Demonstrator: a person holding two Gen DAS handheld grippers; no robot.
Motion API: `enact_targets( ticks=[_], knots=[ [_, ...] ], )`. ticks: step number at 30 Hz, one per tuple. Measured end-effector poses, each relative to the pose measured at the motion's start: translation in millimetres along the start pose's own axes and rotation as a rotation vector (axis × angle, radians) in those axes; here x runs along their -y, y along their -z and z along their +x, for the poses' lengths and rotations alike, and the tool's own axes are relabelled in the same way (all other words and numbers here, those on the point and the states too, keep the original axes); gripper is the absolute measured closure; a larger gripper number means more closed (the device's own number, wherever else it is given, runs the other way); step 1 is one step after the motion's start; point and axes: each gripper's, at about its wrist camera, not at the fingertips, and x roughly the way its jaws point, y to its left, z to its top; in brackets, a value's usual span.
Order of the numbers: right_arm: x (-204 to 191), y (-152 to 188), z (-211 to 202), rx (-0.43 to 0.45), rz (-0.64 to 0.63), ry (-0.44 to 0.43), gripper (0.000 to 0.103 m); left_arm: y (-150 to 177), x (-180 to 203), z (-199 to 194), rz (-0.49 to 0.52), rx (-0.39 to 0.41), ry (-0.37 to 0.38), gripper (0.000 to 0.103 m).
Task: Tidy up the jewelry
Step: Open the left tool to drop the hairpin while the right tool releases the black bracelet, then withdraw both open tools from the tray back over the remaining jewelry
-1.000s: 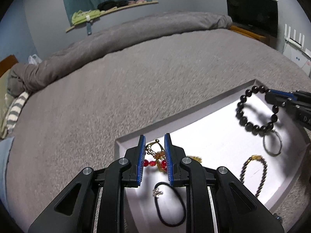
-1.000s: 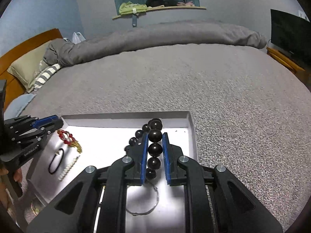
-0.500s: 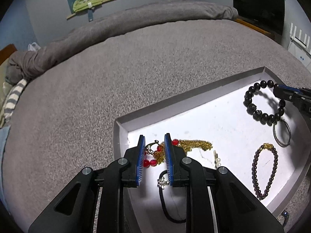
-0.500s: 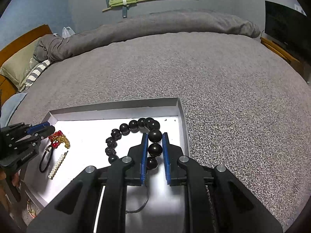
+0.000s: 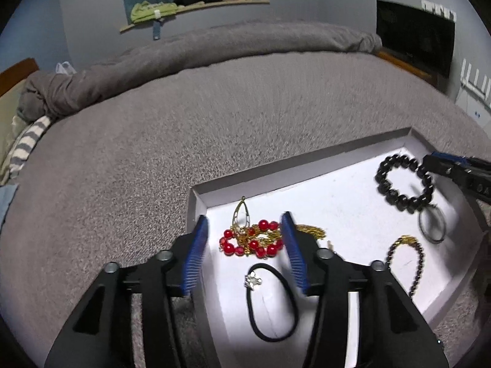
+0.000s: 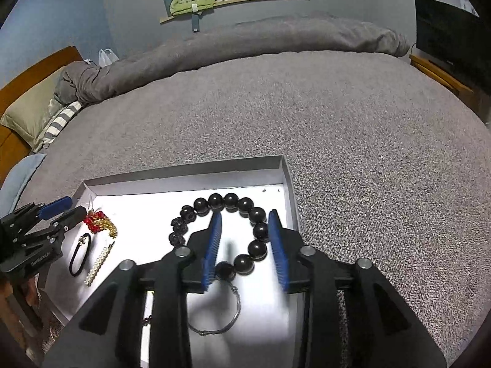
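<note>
A shallow white tray (image 5: 337, 214) (image 6: 190, 190) lies on the grey bed. My left gripper (image 5: 244, 239) is open over its left corner, with the red and gold bead jewelry (image 5: 251, 240) (image 6: 98, 222) lying loose between the fingers. My right gripper (image 6: 244, 240) is open over the right end, with the black bead bracelet (image 6: 233, 230) (image 5: 402, 181) lying flat between and beyond its fingers. A black hair tie (image 5: 271, 302) (image 6: 80, 254), a thin silver bangle (image 6: 221, 316) (image 5: 432, 224), a dark bead bracelet (image 5: 414, 260) and a pearl clip (image 6: 98, 265) also lie in the tray.
The grey bedspread (image 6: 307, 107) surrounds the tray. A rolled grey duvet (image 5: 214, 49) lies at the far side, pillows (image 6: 33, 107) at the left. A dark TV (image 5: 414, 36) stands at the right, and a shelf (image 6: 233, 0) hangs on the wall.
Both grippers have opened. The left one let go of the red and gold jewelry and the right one let go of the black bead bracelet; both pieces now lie in the tray.
</note>
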Motion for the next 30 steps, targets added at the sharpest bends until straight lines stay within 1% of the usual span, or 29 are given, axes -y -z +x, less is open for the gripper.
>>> enact_targets(
  ticks=[1,2,3,5,6,7,8,9,10,11,12,13,17,20,25,30],
  knots=[
    [-1,1,-3,0.006,0.0,-0.005,0.065,2,1,-4,-0.006,0.012,-0.003,0.043],
    [-2,1,-7,0.019,0.003,-0.016,0.06,4,1,-9,-0.014,0.023,-0.01,0.037],
    [-2,2,-10,0.03,0.008,-0.025,0.055,8,2,-18,-0.031,0.049,-0.016,0.03],
    [-5,4,-19,0.053,0.008,-0.039,0.048,19,3,-35,-0.071,0.107,-0.01,0.023],
    [-7,6,-22,0.06,0.0,-0.038,0.046,23,4,-39,-0.086,0.122,-0.008,0.022],
    [-10,7,-26,0.067,-0.013,-0.034,0.045,24,6,-39,-0.088,0.119,-0.01,0.022],
    [-12,8,-29,0.073,-0.021,-0.029,0.042,24,11,-37,-0.067,0.094,-0.006,0.022],
    [-15,10,-35,0.086,-0.03,-0.024,0.034,22,12,-38,-0.057,0.091,-0.004,0.022],
    [-16,10,-39,0.097,-0.03,-0.025,0.03,23,13,-42,-0.058,0.105,-0.005,0.022],
    [-17,11,-45,0.11,-0.024,-0.031,0.021,24,14,-45,-0.063,0.115,-0.002,0.021],
    [-18,11,-49,0.12,-0.018,-0.036,0.014,25,14,-48,-0.07,0.118,0.008,0.021],
    [-18,12,-55,0.132,-0.008,-0.043,0.012,25,15,-50,-0.073,0.114,0.015,0.021],
    [-19,16,-70,0.157,0.011,-0.063,0.006,33,16,-63,-0.075,0.134,-0.008,0.02],
    [-25,21,-79,0.169,-0.002,-0.071,0.006,39,16,-74,-0.09,0.146,-0.002,0.019],
    [-32,33,-93,0.188,-0.046,-0.063,0.006,50,22,-87,-0.053,0.16,-0.033,0.018],
    [-23,51,-105,0.186,-0.05,-0.054,0.006,59,24,-98,-0.046,0.159,-0.011,0.017]
  ],
)
